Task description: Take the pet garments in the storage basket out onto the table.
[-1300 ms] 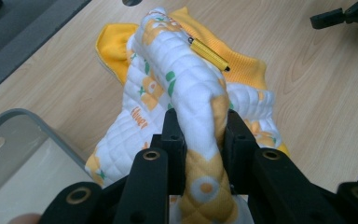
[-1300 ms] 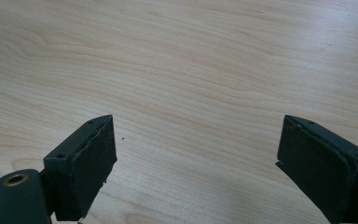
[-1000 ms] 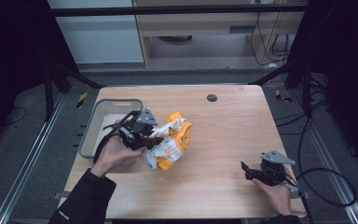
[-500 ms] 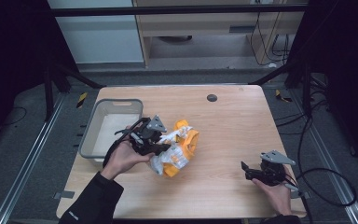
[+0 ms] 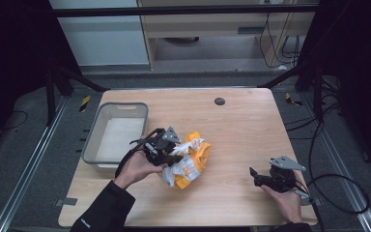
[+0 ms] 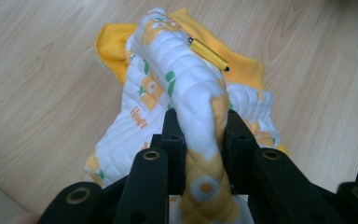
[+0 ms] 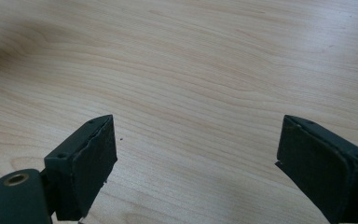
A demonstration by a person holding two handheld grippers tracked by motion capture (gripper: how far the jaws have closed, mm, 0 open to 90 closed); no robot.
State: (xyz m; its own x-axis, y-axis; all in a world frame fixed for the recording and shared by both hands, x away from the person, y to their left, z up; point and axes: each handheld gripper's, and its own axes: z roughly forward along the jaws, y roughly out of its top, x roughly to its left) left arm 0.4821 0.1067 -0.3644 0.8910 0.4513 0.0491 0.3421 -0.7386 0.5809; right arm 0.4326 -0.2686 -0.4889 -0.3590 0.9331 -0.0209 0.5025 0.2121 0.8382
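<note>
quilted cloth (image 5: 189,164), white and yellow with small printed figures, lies bunched on the worktop (image 5: 241,125) just right of the grey bin (image 5: 116,137). left gripper (image 5: 166,153) is clamped on a raised fold of it, the fabric pinched between both jaws. right gripper (image 5: 263,178) rests near the worktop's right front corner, well apart from the cloth, jaws spread wide with nothing between them.

Left gripper (image 5: 173,155) held at table centre-left, aimed toward three o'clock, jaws clamped together, right gripper (image 5: 256,175) rested at five o'clock, jaws spread wide.
</note>
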